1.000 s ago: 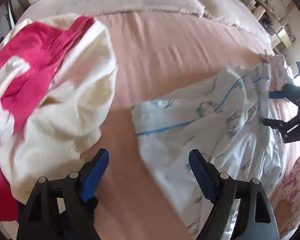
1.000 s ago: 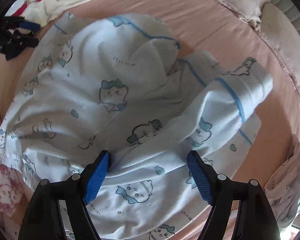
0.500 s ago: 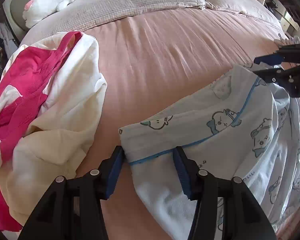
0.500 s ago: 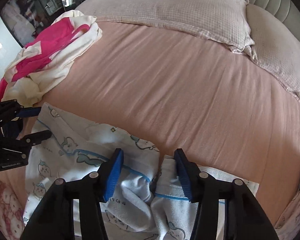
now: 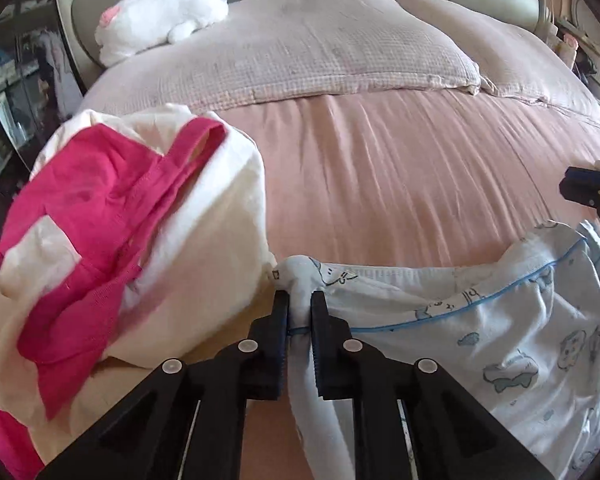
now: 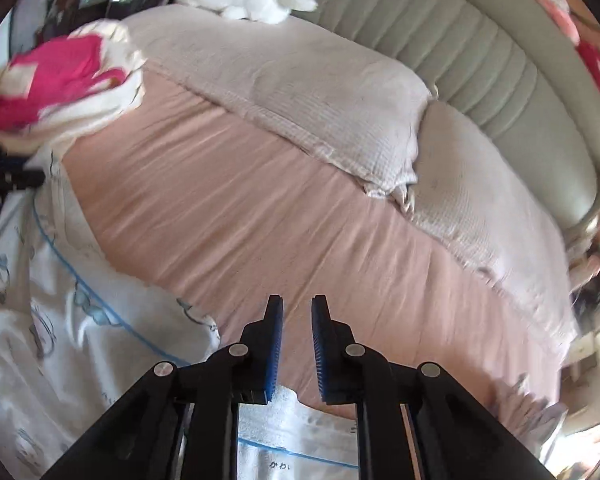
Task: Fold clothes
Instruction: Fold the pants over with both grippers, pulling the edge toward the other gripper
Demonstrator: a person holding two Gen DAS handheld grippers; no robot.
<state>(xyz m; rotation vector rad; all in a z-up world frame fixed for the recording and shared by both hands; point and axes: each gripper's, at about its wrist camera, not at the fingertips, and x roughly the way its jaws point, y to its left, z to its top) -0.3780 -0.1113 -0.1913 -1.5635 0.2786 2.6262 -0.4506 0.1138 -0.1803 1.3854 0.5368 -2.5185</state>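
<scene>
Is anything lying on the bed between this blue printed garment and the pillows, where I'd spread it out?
Nothing visible: the pink sheet between the blue printed garment and the pillows is bare. The pink-and-cream clothes pile lies off to the left, beside the garment's corner.

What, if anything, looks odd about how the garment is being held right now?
The right gripper, jaws just closing, shows only bedsheet in the gap between them. The printed garment lies beside and beneath it, so it may have missed. The left gripper, jaws also just closing, pinches one corner.
</scene>
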